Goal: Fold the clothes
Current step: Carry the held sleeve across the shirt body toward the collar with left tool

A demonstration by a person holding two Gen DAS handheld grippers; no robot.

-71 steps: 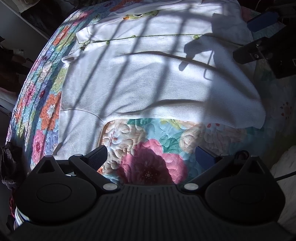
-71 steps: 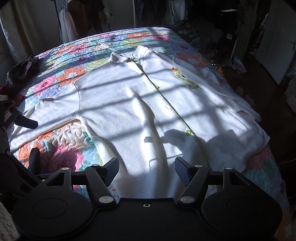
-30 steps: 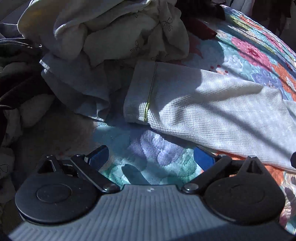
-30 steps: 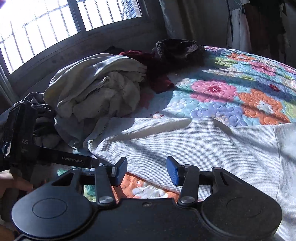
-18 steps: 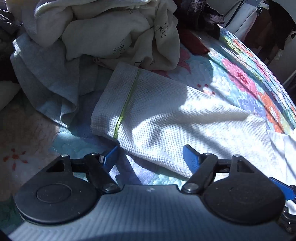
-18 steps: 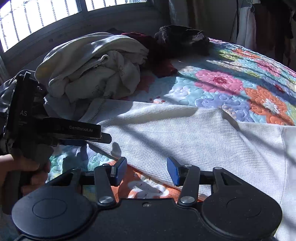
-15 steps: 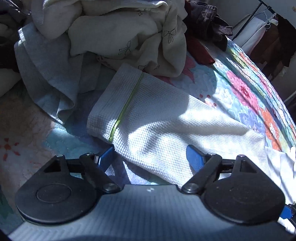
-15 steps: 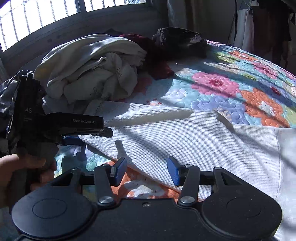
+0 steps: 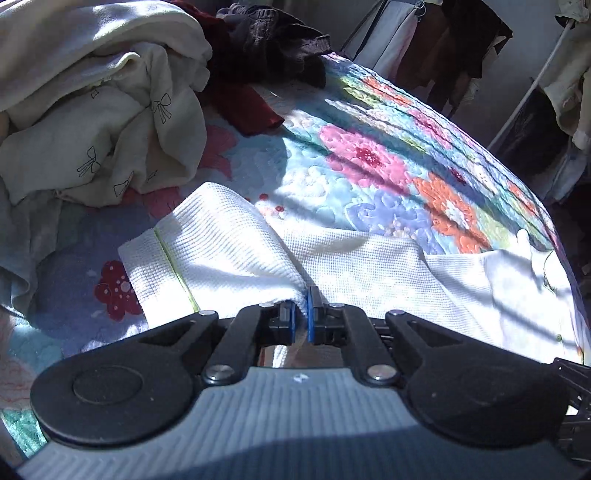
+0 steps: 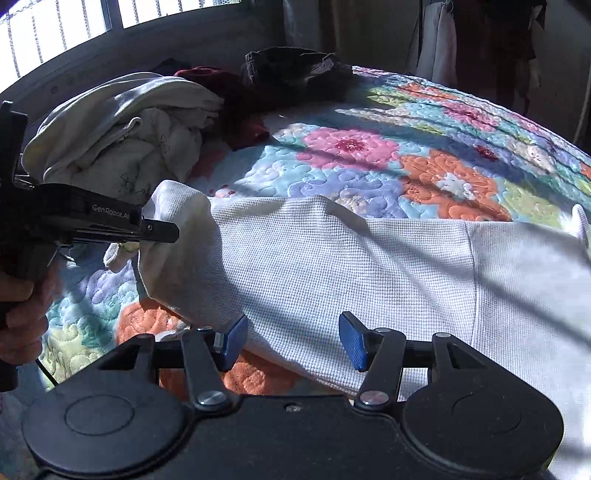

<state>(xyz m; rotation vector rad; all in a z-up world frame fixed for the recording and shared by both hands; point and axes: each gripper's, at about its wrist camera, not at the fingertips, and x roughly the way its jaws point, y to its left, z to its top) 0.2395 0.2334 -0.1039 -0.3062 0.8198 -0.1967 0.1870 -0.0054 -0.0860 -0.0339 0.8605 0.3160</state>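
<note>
One white waffle-knit sleeve (image 9: 229,251), green-striped at the cuff, pinched between the blue pads of the left gripper (image 9: 302,317) at lower centre. Right gripper (image 10: 291,338) spread wide over the sleeve's lower edge. Beneath, one quilted floral bedspread (image 10: 369,155). Upper left, a crumpled cream laundry pile (image 9: 103,122), partly cut off.

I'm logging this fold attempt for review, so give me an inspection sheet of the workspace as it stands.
Surface: floral quilt on a bed, in patchy sunlight.
Job's things: white waffle cardigan spread flat; its sleeve lifted near the cuff.
Clutter: cream laundry pile, maroon garment, dark garment.
Grippers: left tool shut on the sleeve; right tool open at the sleeve's edge.
Cables: thin black cable below the left hand.
Surroundings: barred window, hanging clothes.
</note>
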